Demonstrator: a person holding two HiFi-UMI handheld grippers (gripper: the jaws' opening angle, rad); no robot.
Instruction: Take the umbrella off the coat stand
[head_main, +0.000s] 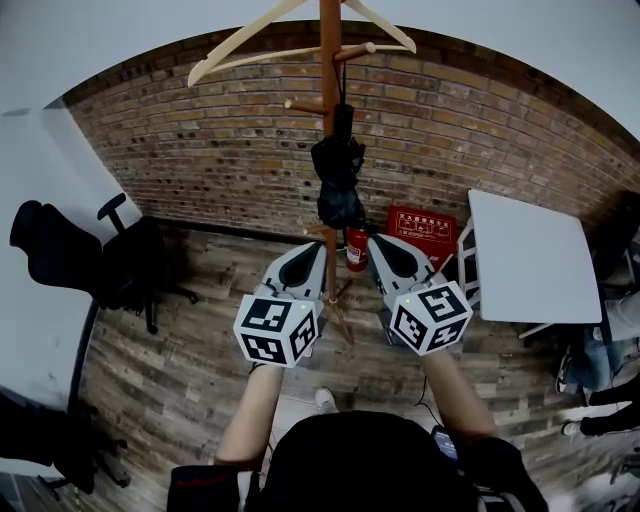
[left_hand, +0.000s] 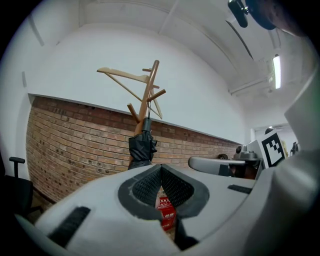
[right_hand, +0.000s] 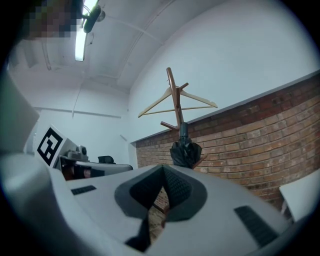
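A black folded umbrella (head_main: 338, 172) hangs from a peg of the wooden coat stand (head_main: 329, 60), which also carries a wooden hanger (head_main: 240, 42) at its top. My left gripper (head_main: 320, 247) and right gripper (head_main: 374, 240) are held side by side, level, short of the stand and just below the umbrella in the head view. Both point toward it and touch nothing. In the left gripper view the jaws (left_hand: 160, 167) meet at their tips with nothing between them, and the umbrella (left_hand: 141, 150) hangs ahead. The right gripper (right_hand: 163, 167) is likewise shut and empty, with the umbrella (right_hand: 185, 150) ahead.
A brick wall (head_main: 200, 150) runs behind the stand. At its foot stand a red fire extinguisher (head_main: 356, 250) and a red box (head_main: 421, 232). A white table (head_main: 530, 255) is at the right, a black office chair (head_main: 70, 255) and a white desk (head_main: 30, 300) at the left.
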